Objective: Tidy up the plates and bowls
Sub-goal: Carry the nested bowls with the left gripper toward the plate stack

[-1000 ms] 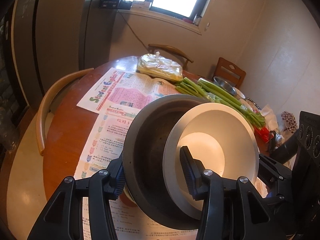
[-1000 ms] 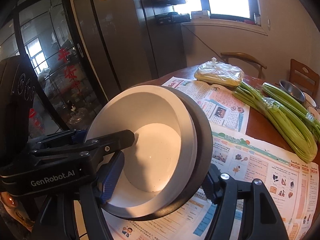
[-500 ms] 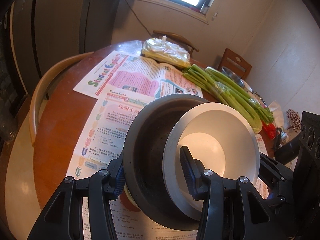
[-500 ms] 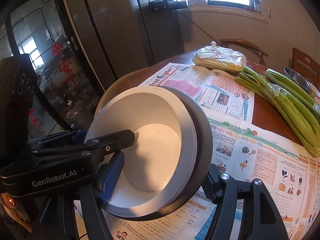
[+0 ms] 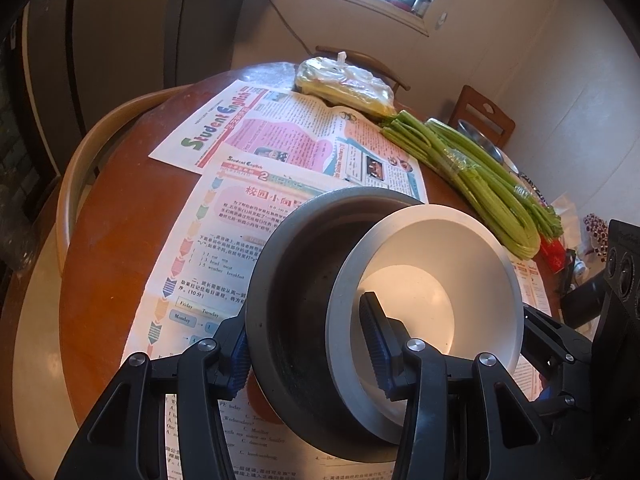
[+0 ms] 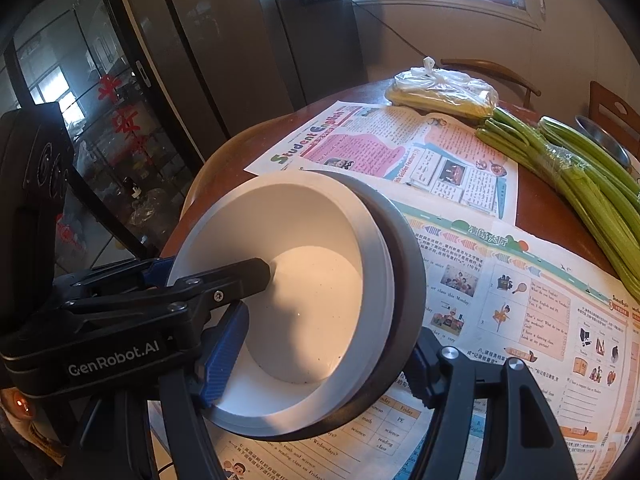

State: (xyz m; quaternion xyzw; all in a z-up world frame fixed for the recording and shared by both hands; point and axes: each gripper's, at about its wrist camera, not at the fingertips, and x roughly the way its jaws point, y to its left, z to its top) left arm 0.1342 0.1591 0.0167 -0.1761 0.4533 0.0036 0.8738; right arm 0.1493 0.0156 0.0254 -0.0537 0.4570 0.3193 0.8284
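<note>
Bowls (image 5: 424,300), nested and tilted, pinched between both grippers' fingers.

A matt white bowl (image 5: 432,280), seemingly ceramic, is nested in a dull grey bowl (image 5: 296,280) with a finely speckled finish. Both are clamped by black plastic grippers whose ribbed blue pads (image 5: 374,336) look rubbery. Printed newspaper sheets (image 5: 280,140) are spread over a polished reddish wooden table (image 5: 112,232). Crinkled clear plastic is wrapped around a yellow bundle (image 5: 344,86).
</note>
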